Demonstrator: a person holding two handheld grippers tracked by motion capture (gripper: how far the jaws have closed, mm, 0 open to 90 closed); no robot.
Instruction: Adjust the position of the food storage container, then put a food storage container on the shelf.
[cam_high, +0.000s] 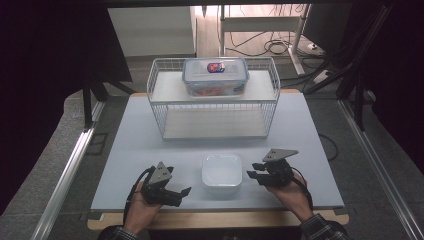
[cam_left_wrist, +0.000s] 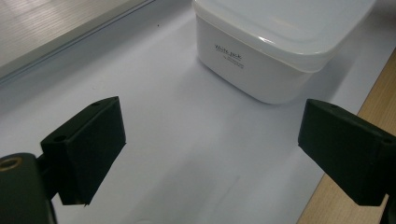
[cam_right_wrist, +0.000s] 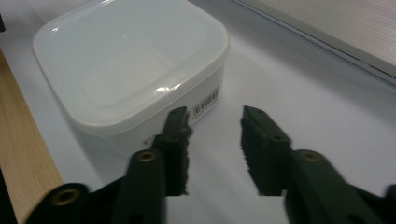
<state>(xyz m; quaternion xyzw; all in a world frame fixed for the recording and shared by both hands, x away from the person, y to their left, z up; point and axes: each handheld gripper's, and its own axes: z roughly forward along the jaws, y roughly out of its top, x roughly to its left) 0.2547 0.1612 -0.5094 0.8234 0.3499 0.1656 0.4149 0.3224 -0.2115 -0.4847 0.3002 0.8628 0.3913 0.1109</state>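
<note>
A white lidded square box (cam_high: 221, 172) sits on the pale table near its front edge, between my two grippers. My left gripper (cam_high: 184, 193) rests to the box's left with its jaws wide apart and nothing between them; the box (cam_left_wrist: 275, 44) lies ahead of it. My right gripper (cam_high: 253, 170) is just right of the box, jaws partly apart and empty, pointing at the box's side wall (cam_right_wrist: 135, 70) without touching it. Farther back stands a white wire rack (cam_high: 213, 97), and a clear lidded container (cam_high: 215, 76) with blue clips rests on its top shelf.
The table's wooden front edge (cam_high: 220, 218) runs just behind my hands. Metal rails (cam_high: 70, 165) flank the table on both sides. Cables (cam_high: 272, 47) lie on the floor beyond the rack.
</note>
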